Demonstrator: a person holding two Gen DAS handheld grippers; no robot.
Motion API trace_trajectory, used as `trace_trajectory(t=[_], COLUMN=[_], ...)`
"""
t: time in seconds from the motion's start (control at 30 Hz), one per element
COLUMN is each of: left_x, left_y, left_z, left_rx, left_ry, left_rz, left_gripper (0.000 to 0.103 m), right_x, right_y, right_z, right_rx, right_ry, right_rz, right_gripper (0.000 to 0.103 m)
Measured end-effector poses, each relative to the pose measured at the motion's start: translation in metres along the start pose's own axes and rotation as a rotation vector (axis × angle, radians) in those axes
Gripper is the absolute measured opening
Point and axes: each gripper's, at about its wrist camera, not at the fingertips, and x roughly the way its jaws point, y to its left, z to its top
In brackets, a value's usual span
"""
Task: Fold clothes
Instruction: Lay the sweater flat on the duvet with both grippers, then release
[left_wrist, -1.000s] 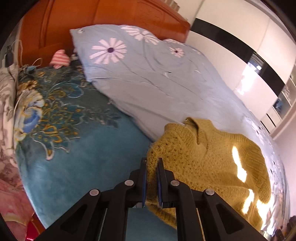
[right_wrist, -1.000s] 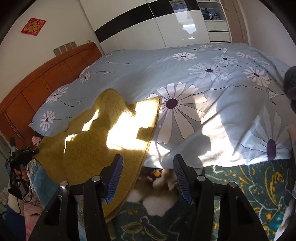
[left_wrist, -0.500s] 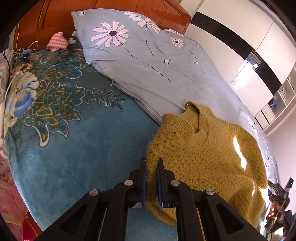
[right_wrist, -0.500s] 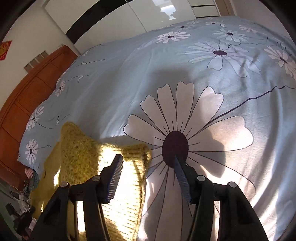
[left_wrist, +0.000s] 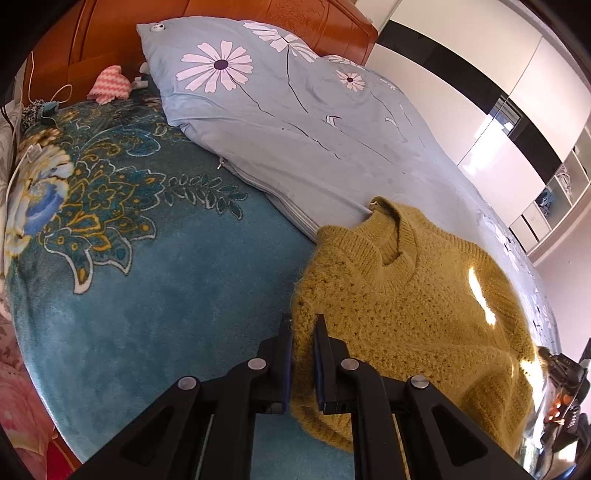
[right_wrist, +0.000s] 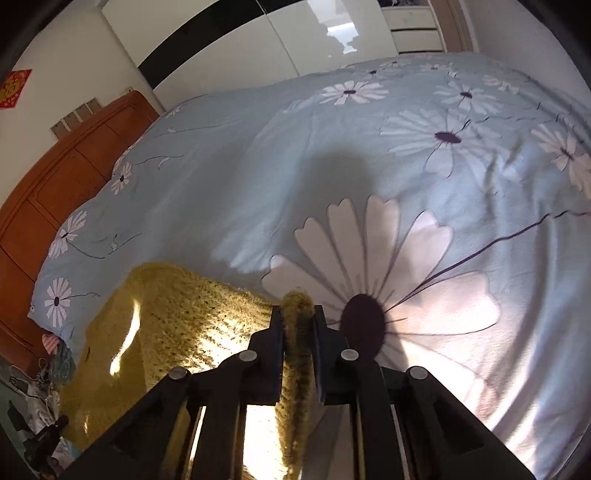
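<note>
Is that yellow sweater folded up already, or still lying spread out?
Spread out. The yellow sweater lies flat across the bed, neckline showing, with no fold visible. The left gripper and right gripper each pinch an edge.

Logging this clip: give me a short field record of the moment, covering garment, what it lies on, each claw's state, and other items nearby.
garment: mustard knit sweater, neckline facing the headboard
surface: partly on blue daisy duvet, partly on teal floral blanket
left claw: shut on sweater edge
right claw: shut on sweater edge
nearby: pink striped item by wooden headboard
</note>
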Motion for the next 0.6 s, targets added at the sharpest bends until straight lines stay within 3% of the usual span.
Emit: trace_trajectory(t=[0.07, 0.17, 0.37, 0.47, 0.57, 0.6], left_x=[-0.001, 0.005, 0.016, 0.009, -0.002, -0.007], left_y=[-0.001, -0.007, -0.012, -0.01, -0.007, -0.006], left_z=[0.001, -0.001, -0.004, -0.003, -0.003, -0.004], left_rx=[0.004, 0.008, 0.014, 0.017, -0.005, -0.025], left_ry=[-0.001, 0.011, 0.05, 0.048, 0.04, 0.037], left_rz=[-0.013, -0.024, -0.002, -0.013, -0.008, -0.026], left_gripper=[0.01, 0.011, 0.013, 0.016, 0.028, 0.03], right_x=[-0.019, -0.024, 0.0, -0.002, -0.021, -0.03], right_y=[-0.015, -0.033, -0.032, -0.031, -0.024, -0.021], right_z=[0.013, 0.026, 0.022, 0.017, 0.014, 0.011], right_rx=[0.013, 0.04, 0.036, 0.03, -0.014, -0.027], right_ry=[-0.056, -0.063, -0.019, -0.026, -0.058, -0.071], right_rz=[-0.03, -0.054, -0.096, -0.099, -0.111, -0.115], right_gripper=[0.013, 0.013, 0.013, 0.017, 0.026, 0.034])
